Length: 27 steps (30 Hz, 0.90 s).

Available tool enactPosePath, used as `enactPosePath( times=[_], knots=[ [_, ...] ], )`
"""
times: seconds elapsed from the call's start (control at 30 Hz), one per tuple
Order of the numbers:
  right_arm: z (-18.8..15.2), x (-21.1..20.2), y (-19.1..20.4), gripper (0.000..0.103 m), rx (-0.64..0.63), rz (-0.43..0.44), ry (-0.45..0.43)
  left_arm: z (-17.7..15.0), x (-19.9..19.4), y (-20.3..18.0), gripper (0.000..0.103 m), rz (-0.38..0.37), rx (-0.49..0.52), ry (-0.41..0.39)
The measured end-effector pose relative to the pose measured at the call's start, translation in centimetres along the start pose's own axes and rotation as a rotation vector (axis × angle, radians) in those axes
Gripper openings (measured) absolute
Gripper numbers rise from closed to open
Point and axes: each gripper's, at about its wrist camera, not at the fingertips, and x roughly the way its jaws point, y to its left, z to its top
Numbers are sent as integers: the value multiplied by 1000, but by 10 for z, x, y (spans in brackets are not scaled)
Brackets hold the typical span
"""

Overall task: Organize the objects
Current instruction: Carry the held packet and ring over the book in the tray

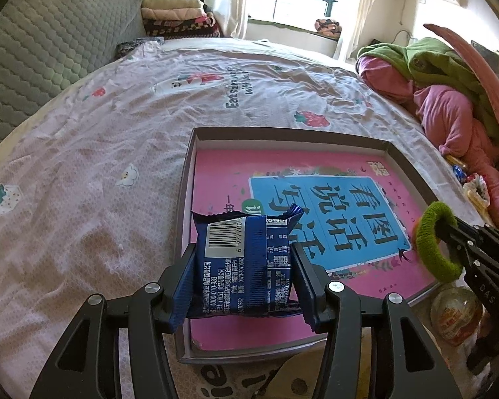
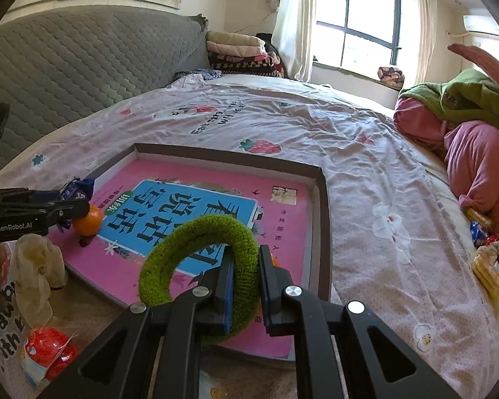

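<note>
Left claw: clamped on a blue snack packet, one finger on each side edge; barcode side faces the camera, packet upright, held over the near left corner of the tray.
Right claw: closed on a fuzzy green hair ring; the fingers pinch the ring's right side, the rest of the loop standing out toward 10 o'clock over the tray.
Right claw seen from the left wrist: at 3 o'clock, over the tray's right edge, the green ring at its tip.
Left claw seen from the right wrist: at 9 o'clock, over the tray's left edge, blue wrapper showing at its tip.
Tray: shallow grey box with low walls, lying flat on the bed; a pink book with a blue title panel fills its floor.
Orange ball: on the pink book near the tray's left edge, just beside the left claw's tip.
Red packet: on the bed at 8 o'clock in the right wrist view, outside the tray.
Bed: pale sheet with strawberry prints, carrying the tray.
Clothes pile: pink and green, at 2 o'clock, well apart from the tray.
</note>
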Motion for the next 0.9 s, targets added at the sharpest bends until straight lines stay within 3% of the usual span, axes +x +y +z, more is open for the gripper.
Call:
enactPosePath(
  times=[0.33, 0.7, 0.9],
  knots=[
    [0, -5, 21, 14, -80, 35, -43, 2, 1, 1, 56, -12, -12, 1],
    [4, 1, 22, 14, -97, -60, -53, 3, 2, 2, 56, -8, -16, -2],
    [6, 6, 30, 14, -143, -41, -43, 6, 4, 3, 56, -10, -13, -3]
  ],
)
